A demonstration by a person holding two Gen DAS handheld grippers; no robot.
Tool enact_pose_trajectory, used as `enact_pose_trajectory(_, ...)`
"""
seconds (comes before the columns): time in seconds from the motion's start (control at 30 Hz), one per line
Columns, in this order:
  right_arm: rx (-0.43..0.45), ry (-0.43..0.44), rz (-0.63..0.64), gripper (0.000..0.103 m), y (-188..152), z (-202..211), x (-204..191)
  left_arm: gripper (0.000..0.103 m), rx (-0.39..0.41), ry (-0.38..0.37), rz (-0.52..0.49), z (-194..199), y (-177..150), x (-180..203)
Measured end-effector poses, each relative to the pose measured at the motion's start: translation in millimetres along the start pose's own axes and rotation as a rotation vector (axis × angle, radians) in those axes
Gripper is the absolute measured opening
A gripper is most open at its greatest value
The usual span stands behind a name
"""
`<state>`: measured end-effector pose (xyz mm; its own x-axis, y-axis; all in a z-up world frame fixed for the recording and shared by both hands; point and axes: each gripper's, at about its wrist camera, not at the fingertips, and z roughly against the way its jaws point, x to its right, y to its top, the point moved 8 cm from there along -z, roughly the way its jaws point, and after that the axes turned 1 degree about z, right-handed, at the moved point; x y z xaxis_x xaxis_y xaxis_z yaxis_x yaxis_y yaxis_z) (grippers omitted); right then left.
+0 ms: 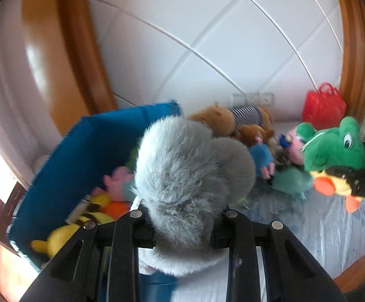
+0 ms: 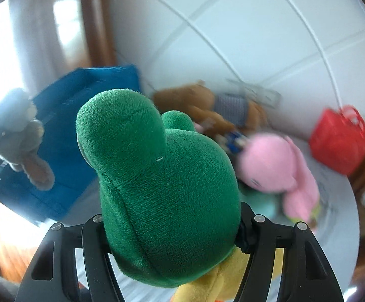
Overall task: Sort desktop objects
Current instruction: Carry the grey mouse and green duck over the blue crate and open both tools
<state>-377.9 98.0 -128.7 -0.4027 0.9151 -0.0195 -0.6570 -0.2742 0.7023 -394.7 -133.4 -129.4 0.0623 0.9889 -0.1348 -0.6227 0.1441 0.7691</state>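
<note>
bin (image 1: pixel 81 156) at left on the table (image 1: pixel 321 239), toys (image 1: pixel 99 209) inside; furry toy (image 1: pixel 182 176) held near, before the bin; dinosaur (image 1: pixel 333 148) at right; bear (image 1: pixel 215 118) far, against the wall (image 1: pixel 207 37); basket (image 1: pixel 323 107) far right.

Grey furry toy (image 1: pixel 192 176), green plush (image 2: pixel 162 188), blue bin (image 1: pixel 81 151), red basket (image 1: pixel 323 109).
</note>
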Motion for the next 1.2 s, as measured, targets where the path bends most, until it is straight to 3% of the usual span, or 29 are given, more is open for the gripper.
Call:
enact_pose_trajectory(0.53, 0.109, 0.146, 0.184, 0.067, 138, -51, -242, 0.027, 0.05, 0.072, 0.074, 29, 4, -198)
enact_pose_trajectory(0.8, 0.103, 0.169, 0.24, 0.067, 181, -81, -309, 0.028, 0.072, 0.067, 0.097, 39, 19, -261)
enact_pose_trajectory(0.97, 0.084, 0.188, 0.269, 0.071, 188, -98, -341, 0.033, 0.093, 0.069, 0.109, 43, 32, -290)
enact_pose_trajectory(1.0, 0.08, 0.193, 0.269, 0.073, 188, -102, -346, 0.036, 0.091, 0.072, 0.108, 41, 36, -292)
enact_pose_trajectory(1.03, 0.078, 0.197, 0.265, 0.075, 187, -105, -348, 0.049, 0.082, 0.067, 0.111, 38, 38, -292)
enact_pose_trajectory(1.07, 0.077, 0.2, 0.261, 0.085, 187, -108, -349, 0.084, 0.067, 0.05, 0.124, 32, 38, -292)
enact_pose_trajectory(1.1, 0.075, 0.203, 0.257, 0.094, 186, -112, -351, 0.103, 0.052, 0.032, 0.138, 26, 39, -293)
enact_pose_trajectory(1.2, 0.056, 0.164, 0.261, 0.103, 179, -113, -350, 0.103, 0.04, 0.029, 0.141, 24, 39, -282)
